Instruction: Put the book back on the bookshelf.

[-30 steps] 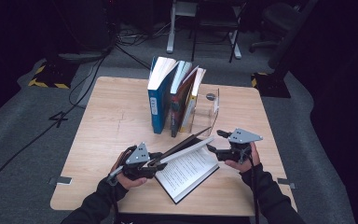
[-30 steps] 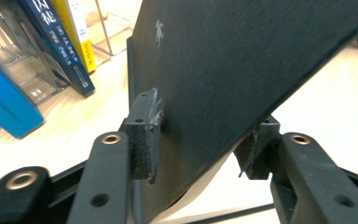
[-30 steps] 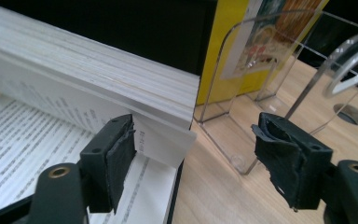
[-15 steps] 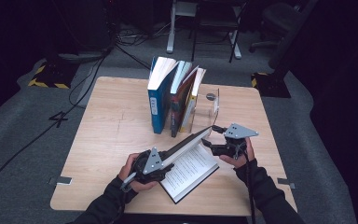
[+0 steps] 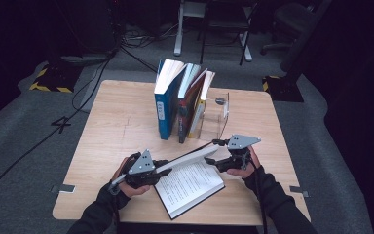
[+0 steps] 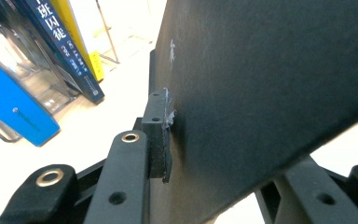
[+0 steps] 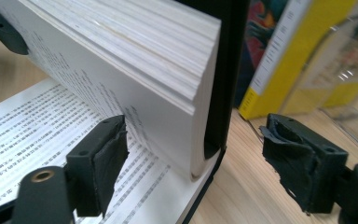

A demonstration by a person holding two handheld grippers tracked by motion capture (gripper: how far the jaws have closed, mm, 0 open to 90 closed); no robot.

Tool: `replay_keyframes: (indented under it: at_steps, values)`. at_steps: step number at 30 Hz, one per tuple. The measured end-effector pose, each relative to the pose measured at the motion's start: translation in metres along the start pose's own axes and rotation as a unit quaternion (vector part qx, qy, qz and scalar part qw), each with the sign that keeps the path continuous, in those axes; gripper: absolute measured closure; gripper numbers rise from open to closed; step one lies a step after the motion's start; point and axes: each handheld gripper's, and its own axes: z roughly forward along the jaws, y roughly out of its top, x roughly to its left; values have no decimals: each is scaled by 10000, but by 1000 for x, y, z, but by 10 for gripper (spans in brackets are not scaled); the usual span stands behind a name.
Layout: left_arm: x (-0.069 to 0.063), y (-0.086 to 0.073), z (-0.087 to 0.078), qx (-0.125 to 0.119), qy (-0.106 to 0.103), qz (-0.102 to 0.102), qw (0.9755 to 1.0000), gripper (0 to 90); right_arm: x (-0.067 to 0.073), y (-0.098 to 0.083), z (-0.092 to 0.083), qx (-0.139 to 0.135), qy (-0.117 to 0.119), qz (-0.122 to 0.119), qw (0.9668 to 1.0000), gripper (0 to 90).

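A book [image 5: 191, 186] lies open on the table's near side, its left half of black cover and pages [image 5: 190, 157] raised at a slant. My left gripper [image 5: 164, 168] holds that raised half at its left end. Its jaws have just been closing. One pad [image 6: 158, 140] presses on the black cover [image 6: 270, 70], and the other jaw is behind the cover. My right gripper [image 5: 213, 161] is at the raised half's right end. Its jaws have just been opening, and its pads [image 7: 105, 163] stand apart on either side of the page block [image 7: 135, 56].
Several upright books, a tall blue one [image 5: 165, 105] and a yellow one [image 5: 199, 109] among them, lean in a clear acrylic holder [image 5: 220, 114] at the table's far middle. Bare wood [image 5: 117, 122] lies to the left. Chair and stand legs are on the floor beyond.
The left hand swung in toward the book and drew back. The raised half tipped up steeper, then sank again. The right hand has hardly moved.
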Motion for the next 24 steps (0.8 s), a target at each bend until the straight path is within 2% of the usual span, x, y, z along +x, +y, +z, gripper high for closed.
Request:
replay_keyframes:
  at_steps: [2, 5, 7, 10, 14, 16, 17, 18, 20, 21, 22, 24]
  values:
    - [3, -2, -3, -2, -41, -14, 10000, 661, 0, 2, 4, -56, 162, -27, 9998, 231]
    - [3, -2, -3, 48, -58, 24, 10000, 648, 5, 4, 6, -126, 432, -195, 9988, 314]
    - [2, -1, -3, 146, -48, 47, 9999, 617, 10, 7, 5, -98, 348, -368, 9987, 334]
    - [2, -1, -5, 264, 172, 61, 9995, 551, 12, 5, 1, -97, 365, -455, 9982, 388]
    - [7, -2, -9, 345, 407, -58, 9986, 528, 18, 9, -5, -146, 499, -734, 9960, 541]
    - [9, 1, -10, 492, 638, -82, 9967, 493, 22, 11, -7, -167, 654, -863, 9940, 591]
    - [10, 5, -11, 642, 809, -97, 9946, 486, 25, 12, -7, -137, 692, -975, 9927, 622]
    - [10, 5, -11, 642, 809, -97, 9946, 485, 30, 14, -6, -118, 733, -1076, 9914, 653]
    - [11, 9, -13, 697, 1037, -94, 9921, 473, 34, 15, -5, -126, 681, -1119, 9913, 666]
    - [12, 10, -14, 691, 1038, -92, 9922, 448, 38, 17, -5, -139, 637, -1167, 9910, 676]
    - [11, 12, -17, 615, 988, -84, 9932, 425, 40, 19, -4, -155, 626, -1164, 9911, 680]
    - [6, 18, -21, 541, 939, 42, 9941, 400, 44, 20, -3, -154, 611, -1149, 9914, 682]
